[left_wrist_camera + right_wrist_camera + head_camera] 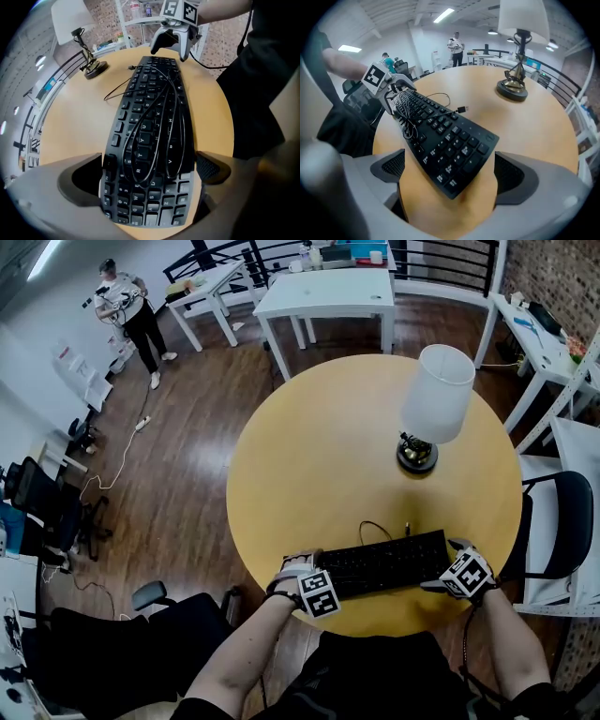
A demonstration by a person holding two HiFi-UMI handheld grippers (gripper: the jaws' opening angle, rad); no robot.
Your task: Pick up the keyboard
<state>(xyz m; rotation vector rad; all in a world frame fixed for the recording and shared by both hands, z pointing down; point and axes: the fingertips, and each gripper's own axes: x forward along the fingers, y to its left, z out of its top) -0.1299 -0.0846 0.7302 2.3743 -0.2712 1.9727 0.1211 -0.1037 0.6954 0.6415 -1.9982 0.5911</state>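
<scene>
Head view, taken first: found the black keyboard [386,563] lying flat on the round wooden table [309,456], near the edge closest to the person, with the left gripper [298,565] at one short end and the right gripper [452,565] at the other. Noted both sets of jaws standing wide apart, each straddling its end of the keyboard, with no pad seen pressing on it. Saw, in the left gripper view, the loose cable [157,117] looped over the keys and reaching down between the jaws; judged it best to close on the long edges of the case, below the loops, and not on the wire. Saw, in the right gripper view, the keyboard's end lying askew between the pads, one corner forward; judged a small roll of that wrist worthwhile, so as to meet the edges squarely. Advised closing both sides together, then lifting level and slowly, lest the cable slide off and drag. Reckoned the lamp [433,404], standing well back on the table, no hindrance.
</scene>
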